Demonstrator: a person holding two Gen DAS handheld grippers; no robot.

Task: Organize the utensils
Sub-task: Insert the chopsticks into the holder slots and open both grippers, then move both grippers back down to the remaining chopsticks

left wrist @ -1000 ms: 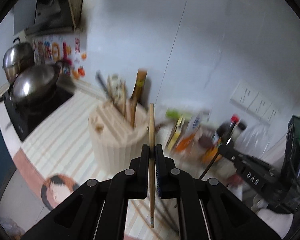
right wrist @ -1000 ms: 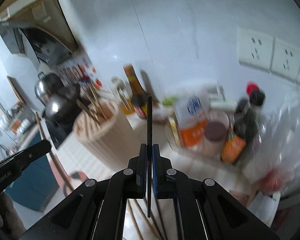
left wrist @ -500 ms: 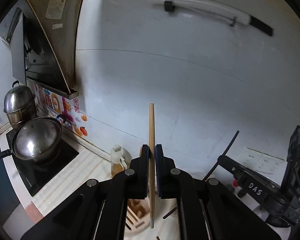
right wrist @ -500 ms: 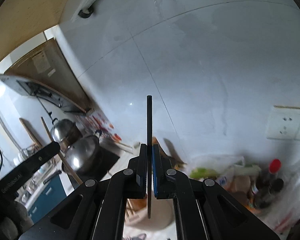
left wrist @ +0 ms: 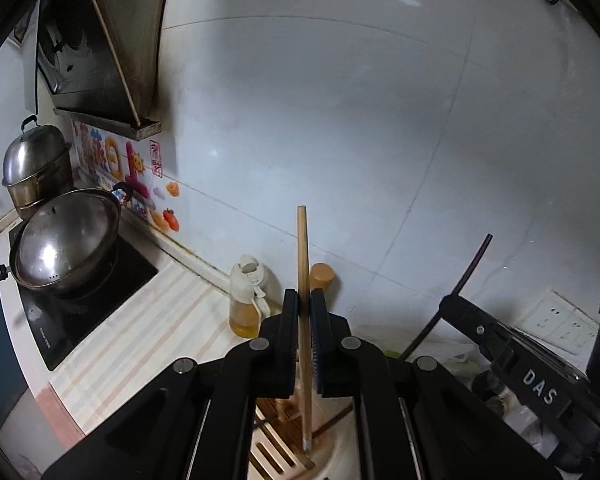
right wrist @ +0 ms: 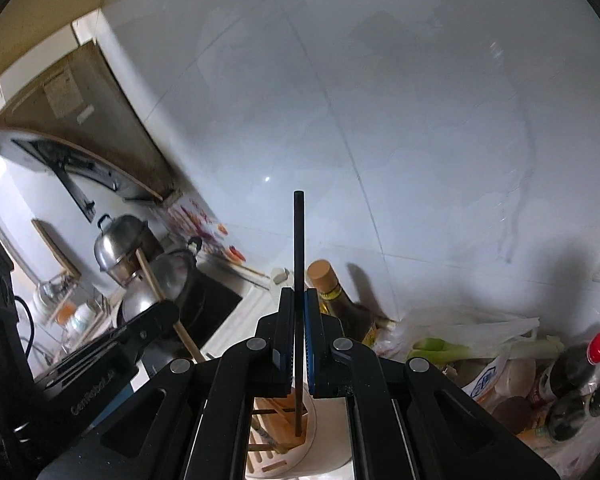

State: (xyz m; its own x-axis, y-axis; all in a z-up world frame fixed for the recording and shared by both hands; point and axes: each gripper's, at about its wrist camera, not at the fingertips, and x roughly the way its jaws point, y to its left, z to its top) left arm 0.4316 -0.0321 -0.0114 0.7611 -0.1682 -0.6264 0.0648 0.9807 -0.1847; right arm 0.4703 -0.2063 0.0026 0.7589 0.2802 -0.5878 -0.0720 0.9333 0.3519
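My left gripper (left wrist: pixel 304 300) is shut on a light wooden chopstick (left wrist: pixel 302 248) held upright, its lower tip just above the slotted top of a round cream utensil holder (left wrist: pixel 276 456). My right gripper (right wrist: pixel 299 300) is shut on a black chopstick (right wrist: pixel 299 240), also upright, its lower end at the slots of the same holder (right wrist: pixel 284 452). Several chopsticks lie in the holder's slots. Each gripper shows in the other's view: the right one (left wrist: pixel 452 308) with the black chopstick, the left one (right wrist: pixel 160 316) with the wooden chopstick.
A lidded wok (left wrist: pixel 66 240) and a steel pot (left wrist: pixel 36 168) sit on a black cooktop (left wrist: pixel 84 304) at the left. An oil bottle (left wrist: pixel 246 304) and a brown bottle (right wrist: pixel 336 300) stand behind the holder. Sauce bottles (right wrist: pixel 580 376), bags and greens crowd the right. Wall sockets (left wrist: pixel 560 324).
Both grippers have risen and tilted up from a lower view of the counter, and now stand above the utensil holder with their chopsticks' lower ends at its top.
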